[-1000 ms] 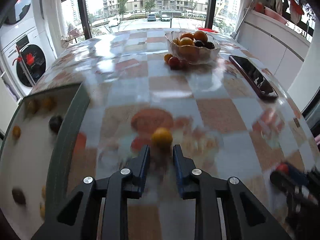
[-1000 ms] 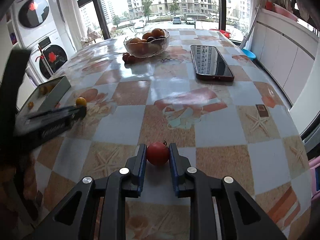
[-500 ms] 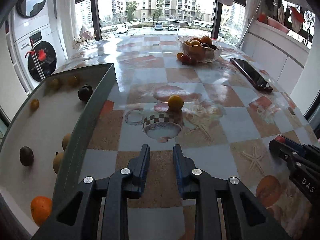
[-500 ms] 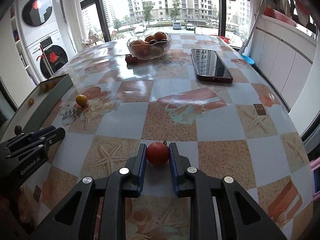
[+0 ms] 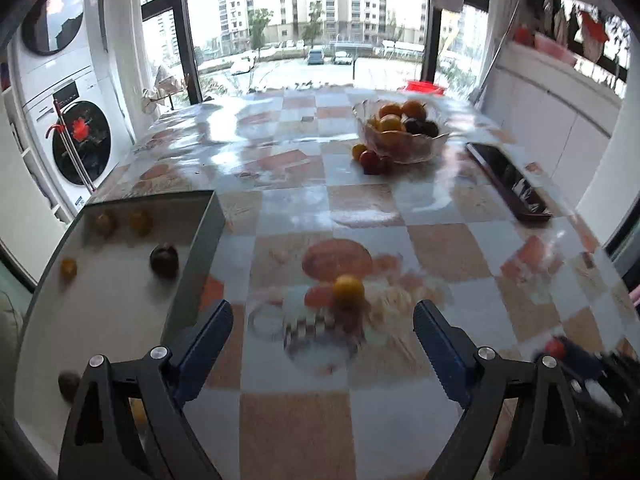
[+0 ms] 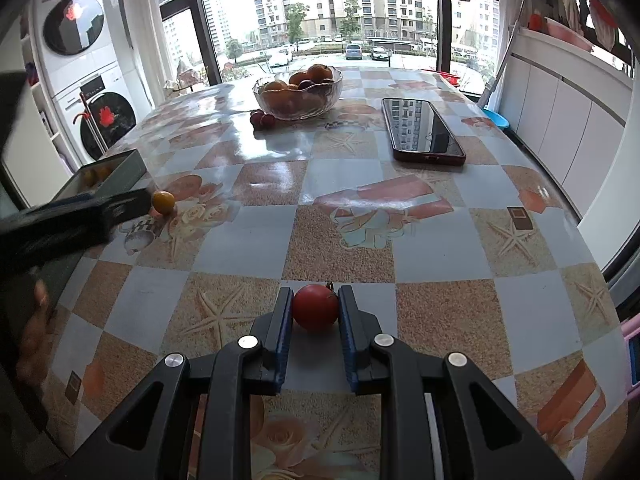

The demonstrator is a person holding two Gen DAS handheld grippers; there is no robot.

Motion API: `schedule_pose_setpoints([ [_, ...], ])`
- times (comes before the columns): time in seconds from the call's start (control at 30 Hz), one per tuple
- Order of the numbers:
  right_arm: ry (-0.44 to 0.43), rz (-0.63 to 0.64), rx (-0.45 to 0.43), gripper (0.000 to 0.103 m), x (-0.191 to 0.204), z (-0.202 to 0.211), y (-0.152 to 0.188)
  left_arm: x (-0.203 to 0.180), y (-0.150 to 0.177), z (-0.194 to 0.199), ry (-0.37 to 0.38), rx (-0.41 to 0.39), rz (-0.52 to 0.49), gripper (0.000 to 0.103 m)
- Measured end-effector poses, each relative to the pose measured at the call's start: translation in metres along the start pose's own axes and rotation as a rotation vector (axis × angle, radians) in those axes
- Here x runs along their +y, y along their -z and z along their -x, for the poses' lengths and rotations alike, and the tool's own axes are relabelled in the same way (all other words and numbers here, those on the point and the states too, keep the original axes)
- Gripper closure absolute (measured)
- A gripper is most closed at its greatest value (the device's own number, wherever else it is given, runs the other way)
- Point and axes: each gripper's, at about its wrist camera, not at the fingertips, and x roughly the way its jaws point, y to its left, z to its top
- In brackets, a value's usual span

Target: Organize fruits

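Observation:
My left gripper point(image 5: 323, 322) is open wide, its jaws apart on either side of a small yellow-orange fruit point(image 5: 349, 288) that lies on the table just ahead of it. The same fruit shows in the right wrist view point(image 6: 163, 202), beside the left gripper's tip. My right gripper point(image 6: 315, 307) is shut on a red tomato point(image 6: 315, 307) low over the table. A grey tray point(image 5: 200, 248) with several small fruits sits at the left. A glass bowl point(image 5: 404, 140) of oranges and dark fruits stands at the far side.
A phone point(image 6: 424, 132) in a dark red case lies at the right of the table. A few small red and orange fruits point(image 5: 370, 158) lie beside the bowl. Washing machines stand beyond the table's left edge, white cabinets at the right.
My left gripper has opened wide and moved forward toward the yellow-orange fruit. The right gripper has stayed shut on the tomato, almost still.

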Motion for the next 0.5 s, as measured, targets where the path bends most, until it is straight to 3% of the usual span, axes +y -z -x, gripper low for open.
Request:
schedule_pose_setpoints([
  [0.13,-0.014,-0.014,-0.002,0.079,-0.003,0.0,0.0,-0.005,-0.012,-0.026,-0.03,0.048,0.003,0.011],
  [0.17,-0.016,-0.015,-0.003,0.079,-0.003,0.0,0.0,-0.007,-0.012,-0.031,-0.041,0.055,0.0,0.015],
  [0.2,-0.018,-0.016,-0.003,0.079,-0.003,0.0,0.0,-0.008,-0.011,-0.033,-0.049,0.062,-0.006,0.036],
  [0.23,-0.019,-0.017,-0.003,0.079,-0.003,0.0,0.0,-0.01,-0.01,-0.039,-0.056,0.088,-0.016,0.046],
  [0.33,-0.024,-0.023,-0.004,0.079,-0.004,0.001,0.001,-0.009,-0.005,-0.039,0.014,0.08,0.006,0.077],
  [0.5,-0.023,-0.023,-0.004,0.079,-0.004,0.001,0.001,-0.007,0.015,-0.023,0.007,0.069,0.004,0.08],
])
